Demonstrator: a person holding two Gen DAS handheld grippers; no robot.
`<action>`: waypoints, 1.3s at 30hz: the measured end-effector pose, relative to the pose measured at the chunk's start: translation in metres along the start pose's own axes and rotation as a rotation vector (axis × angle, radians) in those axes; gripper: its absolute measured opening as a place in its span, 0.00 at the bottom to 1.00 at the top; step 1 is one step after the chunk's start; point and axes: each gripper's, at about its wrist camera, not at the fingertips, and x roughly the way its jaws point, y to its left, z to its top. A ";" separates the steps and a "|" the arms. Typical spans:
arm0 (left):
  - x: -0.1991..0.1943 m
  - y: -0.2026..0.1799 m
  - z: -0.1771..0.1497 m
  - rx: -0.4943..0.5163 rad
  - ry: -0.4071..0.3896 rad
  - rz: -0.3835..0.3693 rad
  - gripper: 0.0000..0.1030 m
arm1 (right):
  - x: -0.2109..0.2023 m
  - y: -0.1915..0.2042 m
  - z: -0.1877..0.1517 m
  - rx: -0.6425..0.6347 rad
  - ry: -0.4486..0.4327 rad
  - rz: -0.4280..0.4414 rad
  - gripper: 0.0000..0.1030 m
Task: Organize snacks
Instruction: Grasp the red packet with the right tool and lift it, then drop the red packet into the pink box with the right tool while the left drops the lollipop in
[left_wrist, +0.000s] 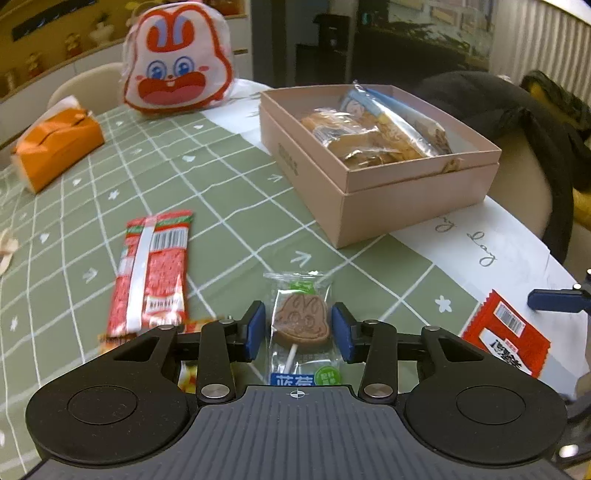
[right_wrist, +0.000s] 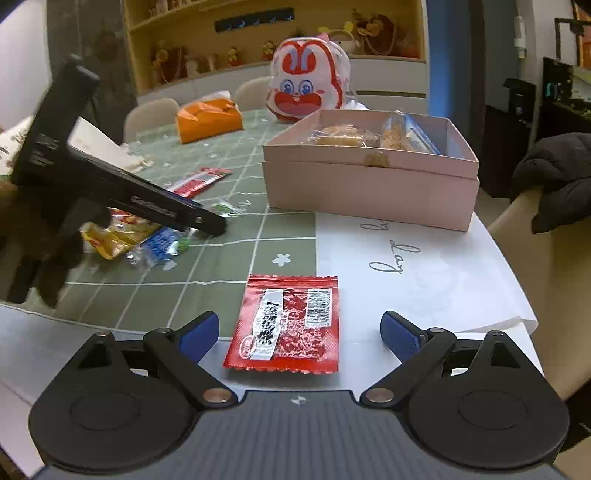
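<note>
My left gripper (left_wrist: 298, 332) is down at the green checked tablecloth, its blue pads either side of a wrapped brown lollipop (left_wrist: 301, 321), close to the wrapper but with small gaps. A long red snack bar (left_wrist: 151, 273) lies to its left. My right gripper (right_wrist: 300, 336) is wide open above a red foil snack packet (right_wrist: 286, 325), which lies between its fingers; it also shows in the left wrist view (left_wrist: 506, 334). The pink box (left_wrist: 369, 192) holds several bagged snacks (left_wrist: 373, 129). The left gripper's body (right_wrist: 122, 188) shows in the right wrist view.
An orange tissue pack (left_wrist: 55, 144) and a red-and-white rabbit bag (left_wrist: 177, 59) stand at the table's far side. Yellow and blue snack packets (right_wrist: 129, 236) lie under the left gripper. A chair with a dark jacket (right_wrist: 557, 173) stands past the table's right edge.
</note>
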 end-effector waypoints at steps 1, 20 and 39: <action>-0.003 -0.003 -0.003 0.004 -0.003 0.008 0.44 | 0.003 0.004 0.002 -0.020 0.012 -0.021 0.92; -0.081 -0.066 -0.075 0.180 -0.194 -0.021 0.40 | -0.046 -0.005 0.013 -0.101 -0.047 -0.073 0.52; 0.003 0.003 0.146 -0.310 -0.370 -0.370 0.42 | -0.029 -0.095 0.177 0.029 -0.338 -0.117 0.52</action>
